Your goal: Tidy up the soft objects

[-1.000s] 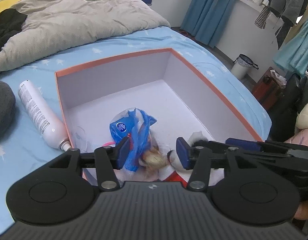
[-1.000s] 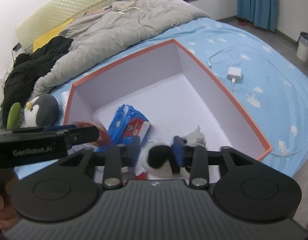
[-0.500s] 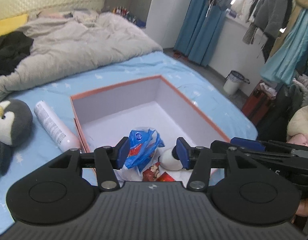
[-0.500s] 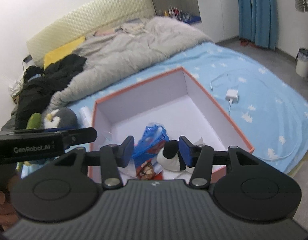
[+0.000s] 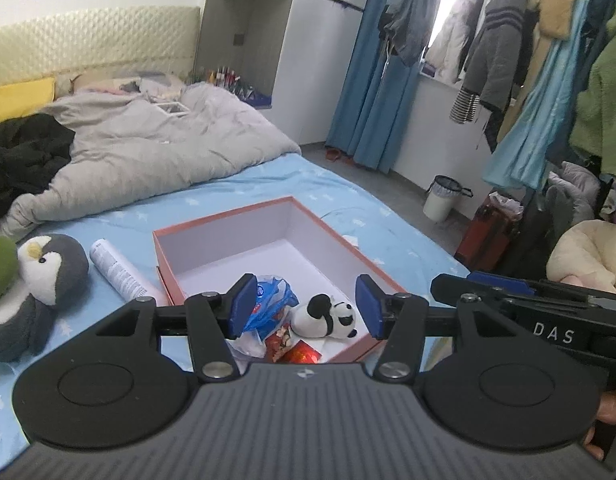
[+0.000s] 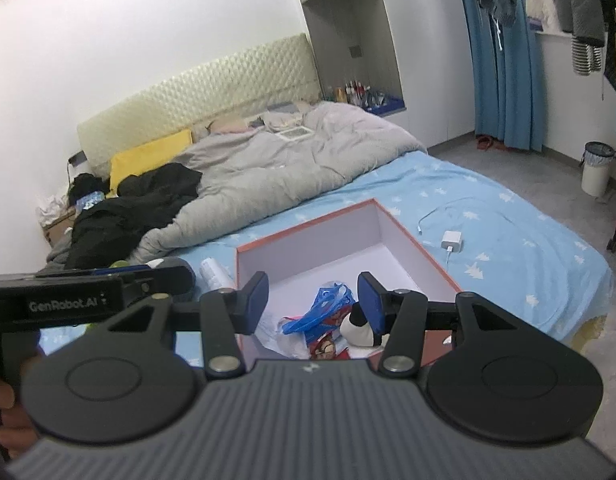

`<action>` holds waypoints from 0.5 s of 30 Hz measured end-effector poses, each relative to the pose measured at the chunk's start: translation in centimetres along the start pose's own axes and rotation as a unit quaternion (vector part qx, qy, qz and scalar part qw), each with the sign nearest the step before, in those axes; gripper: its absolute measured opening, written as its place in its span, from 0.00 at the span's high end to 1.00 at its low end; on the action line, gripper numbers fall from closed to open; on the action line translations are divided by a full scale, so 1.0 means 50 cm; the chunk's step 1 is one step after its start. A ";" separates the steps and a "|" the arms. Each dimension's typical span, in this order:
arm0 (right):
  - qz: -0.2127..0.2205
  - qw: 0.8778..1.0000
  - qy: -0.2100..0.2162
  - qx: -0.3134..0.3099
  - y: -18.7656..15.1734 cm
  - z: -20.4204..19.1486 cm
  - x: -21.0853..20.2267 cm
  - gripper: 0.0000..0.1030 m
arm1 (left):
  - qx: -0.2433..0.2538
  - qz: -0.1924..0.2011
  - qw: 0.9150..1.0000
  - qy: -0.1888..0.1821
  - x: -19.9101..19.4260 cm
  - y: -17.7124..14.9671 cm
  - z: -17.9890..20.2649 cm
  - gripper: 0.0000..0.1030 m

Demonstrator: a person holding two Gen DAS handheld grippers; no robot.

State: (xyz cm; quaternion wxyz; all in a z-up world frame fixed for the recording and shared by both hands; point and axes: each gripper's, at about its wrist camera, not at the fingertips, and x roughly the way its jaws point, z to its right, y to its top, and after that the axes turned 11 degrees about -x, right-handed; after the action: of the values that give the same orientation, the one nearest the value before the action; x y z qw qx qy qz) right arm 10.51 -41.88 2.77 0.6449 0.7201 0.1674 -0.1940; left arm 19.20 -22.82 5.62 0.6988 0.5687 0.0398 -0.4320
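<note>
Both grippers pulled up & back from the box [image 5: 267, 210]. Left gripper [image 5: 303, 306] opening, right gripper [image 6: 314, 302] apart, both empty. Penguin plush [image 5: 47, 268] lies on the bed to your left, nearer your left hand.

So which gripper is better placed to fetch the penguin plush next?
Probably left. The penguin plush lies outside the box on the left gripper side; its opening jaws hold nothing. The right gripper faces the box.

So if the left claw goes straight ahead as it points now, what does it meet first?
Probably the panda plush in the near end of the box, with the blue bag beside it; depth is uncertain.
</note>
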 end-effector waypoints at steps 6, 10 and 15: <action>0.013 1.000 -0.007 -0.003 -0.025 -0.024 -0.071 0.49 | -0.011 0.005 1.000 -0.004 -0.081 -0.042 0.002 0.41; 0.015 1.000 -0.008 -0.003 -0.044 -0.038 -0.102 0.49 | -0.018 0.008 1.000 -0.002 -0.122 -0.070 -0.001 0.41; 0.010 1.000 -0.007 -0.004 -0.071 -0.051 -0.129 0.49 | -0.023 0.009 1.000 0.001 -0.156 -0.096 -0.003 0.41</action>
State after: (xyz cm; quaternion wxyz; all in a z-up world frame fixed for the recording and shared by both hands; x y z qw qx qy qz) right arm 3.35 -38.88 3.14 0.6508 0.7176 0.1564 -0.1925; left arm 11.28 -18.25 6.20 0.7157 0.5531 0.0448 -0.4241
